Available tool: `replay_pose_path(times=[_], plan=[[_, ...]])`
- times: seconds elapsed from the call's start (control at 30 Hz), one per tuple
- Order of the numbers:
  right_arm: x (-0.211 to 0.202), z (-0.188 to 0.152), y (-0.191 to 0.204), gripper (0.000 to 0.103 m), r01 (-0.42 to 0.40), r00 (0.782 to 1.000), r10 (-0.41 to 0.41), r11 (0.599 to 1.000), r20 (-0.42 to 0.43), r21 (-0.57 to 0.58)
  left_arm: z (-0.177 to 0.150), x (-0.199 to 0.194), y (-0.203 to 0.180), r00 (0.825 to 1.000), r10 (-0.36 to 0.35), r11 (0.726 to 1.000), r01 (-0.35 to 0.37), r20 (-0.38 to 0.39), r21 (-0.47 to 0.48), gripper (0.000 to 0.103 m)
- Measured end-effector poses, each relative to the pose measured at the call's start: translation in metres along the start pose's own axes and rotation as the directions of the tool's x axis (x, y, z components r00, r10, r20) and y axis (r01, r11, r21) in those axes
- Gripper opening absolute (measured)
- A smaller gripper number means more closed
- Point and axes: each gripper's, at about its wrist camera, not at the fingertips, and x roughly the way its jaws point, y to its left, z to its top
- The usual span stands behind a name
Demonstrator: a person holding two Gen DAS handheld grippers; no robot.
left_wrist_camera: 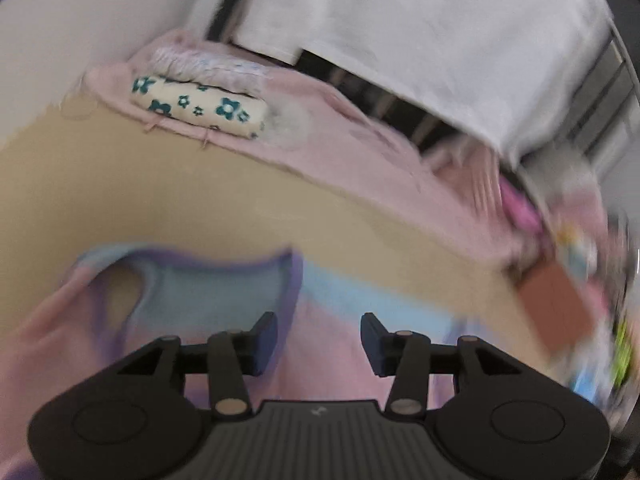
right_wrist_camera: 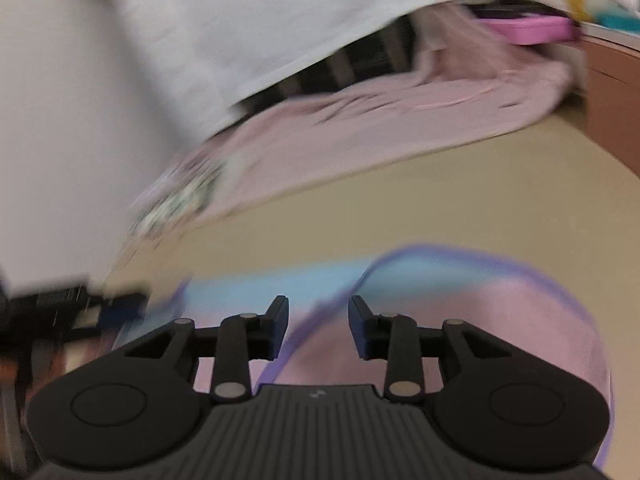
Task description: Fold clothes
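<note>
A pink and light-blue garment with purple trim (left_wrist_camera: 208,296) lies spread on the tan surface (left_wrist_camera: 160,184). My left gripper (left_wrist_camera: 319,344) hovers open just above its pink part, nothing between the fingers. In the right wrist view the same garment (right_wrist_camera: 460,308) shows a curved purple edge, and my right gripper (right_wrist_camera: 318,326) stands open over that edge, with nothing gripped. At the far left of that view a blurred dark shape (right_wrist_camera: 80,308) may be the other gripper. Both views are motion-blurred.
A folded floral cloth (left_wrist_camera: 200,106) under a pale pink folded piece (left_wrist_camera: 208,66) rests on a pink blanket (left_wrist_camera: 360,152) along the back. A white sheet (left_wrist_camera: 440,32) hangs behind. A brown box (left_wrist_camera: 556,312) and colourful clutter sit at the right; a pink case (right_wrist_camera: 528,30) lies far back.
</note>
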Motion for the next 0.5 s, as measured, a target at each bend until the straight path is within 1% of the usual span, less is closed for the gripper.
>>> replay_pose_path(times=[0.07,0.1,0.13,0.17,0.2,0.23,0.3,0.33,0.37,0.4,0.43,0.47,0.5], plan=[[-0.017,-0.032,0.012,0.033,-0.007,0.999,0.004,0.997,-0.049,-0.074,-0.028,-0.024,-0.009,1.000,0.005,0.993,-0.003,-0.018,0.119,0.044],[-0.024,-0.045,0.016,0.032,-0.002,0.998,-0.003,0.996,-0.059,-0.085,-0.043,-0.036,-0.011,1.000,-0.003,0.985,0.007,-0.024,0.172,0.044],[-0.032,-0.059,0.020,0.027,0.002,0.998,-0.008,0.996,-0.066,-0.092,-0.058,-0.047,-0.013,1.000,-0.016,0.977,0.021,-0.027,0.213,0.044],[-0.039,-0.070,0.023,0.018,0.004,0.997,-0.012,0.994,-0.071,-0.105,-0.072,-0.058,-0.014,0.999,-0.034,0.970,0.040,-0.026,0.239,0.044],[-0.046,-0.079,0.026,0.015,0.010,0.997,-0.019,0.992,-0.071,-0.128,-0.084,-0.064,-0.018,0.998,-0.045,0.964,0.052,-0.031,0.262,0.044],[-0.052,-0.086,0.030,0.014,0.021,0.997,-0.031,0.989,-0.065,-0.144,-0.094,-0.067,-0.022,0.998,-0.052,0.956,0.059,-0.034,0.287,0.043],[-0.060,-0.098,0.035,0.014,0.047,0.997,-0.056,0.985,-0.047,-0.168,-0.111,-0.076,-0.031,0.997,-0.081,0.934,0.080,-0.014,0.348,0.043],[-0.064,-0.100,0.036,0.014,0.055,0.997,-0.063,0.984,-0.043,-0.172,-0.118,-0.079,-0.033,0.995,-0.096,0.927,0.093,-0.009,0.363,0.043],[-0.068,-0.100,0.037,0.014,0.064,0.997,-0.071,0.983,-0.035,-0.172,-0.122,-0.079,-0.033,0.995,-0.101,0.925,0.099,-0.014,0.366,0.039],[-0.073,-0.101,0.037,0.014,0.075,0.996,-0.081,0.982,-0.023,-0.172,-0.123,-0.080,-0.031,0.995,-0.102,0.923,0.101,-0.016,0.371,0.031],[-0.077,-0.102,0.038,0.014,0.078,0.996,-0.083,0.981,-0.019,-0.179,-0.125,-0.082,-0.030,0.994,-0.103,0.921,0.102,-0.018,0.375,0.015],[-0.080,-0.103,0.038,0.014,0.076,0.997,-0.081,0.979,-0.019,-0.188,-0.126,-0.083,-0.028,0.994,-0.105,0.919,0.104,-0.020,0.379,0.010],[-0.084,-0.104,0.038,0.014,0.075,0.997,-0.080,0.978,-0.018,-0.197,-0.128,-0.084,-0.027,0.994,-0.106,0.917,0.106,-0.022,0.384,0.009]])
